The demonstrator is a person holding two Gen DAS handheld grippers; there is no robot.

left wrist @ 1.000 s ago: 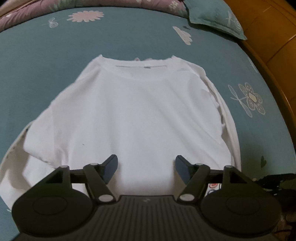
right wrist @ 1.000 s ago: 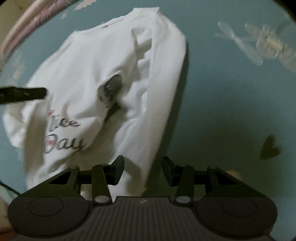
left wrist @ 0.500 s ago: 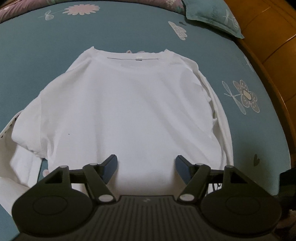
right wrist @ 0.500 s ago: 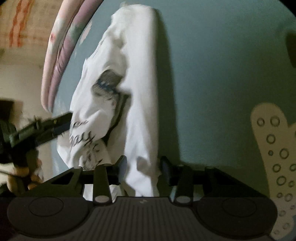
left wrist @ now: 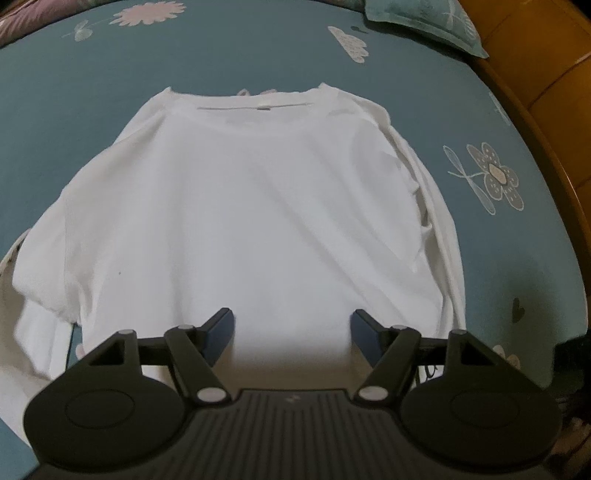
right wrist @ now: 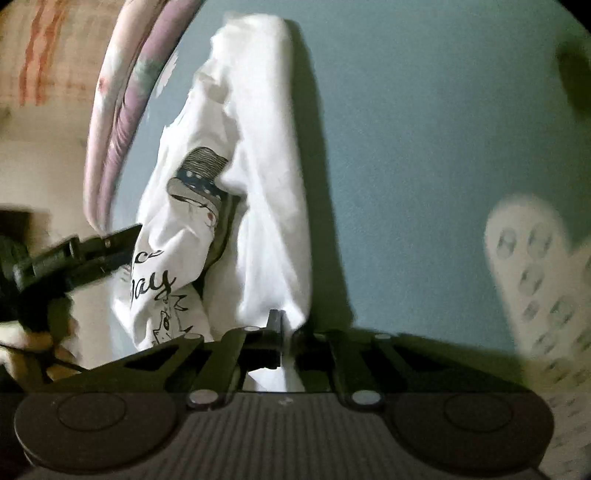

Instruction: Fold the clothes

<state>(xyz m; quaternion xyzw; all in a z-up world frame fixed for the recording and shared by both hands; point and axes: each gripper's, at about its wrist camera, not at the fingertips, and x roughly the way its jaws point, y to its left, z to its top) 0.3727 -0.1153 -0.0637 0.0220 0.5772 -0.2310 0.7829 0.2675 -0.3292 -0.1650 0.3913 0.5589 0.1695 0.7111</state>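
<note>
A white long-sleeved shirt [left wrist: 251,206] lies back-up on a teal bedsheet [left wrist: 110,66], collar at the far end. My left gripper [left wrist: 291,326] hovers open over the shirt's near hem, nothing between its fingers. In the right wrist view the same shirt [right wrist: 266,206] shows its right sleeve folded in, with a printed hat and lettering on the turned-up cloth. My right gripper [right wrist: 286,332] is shut on the sleeve's cuff end. The left gripper [right wrist: 92,254] shows at the left edge of that view.
The bedsheet [right wrist: 424,147] carries flower prints [left wrist: 487,177]. A teal pillow [left wrist: 424,18] lies at the far right, a wooden bed frame [left wrist: 546,122] runs along the right, and a purple quilt [right wrist: 118,103] borders the far side.
My right gripper swung low beside the sleeve and its jaws came together on the cuff. The left gripper drifted slightly over the hem, still open.
</note>
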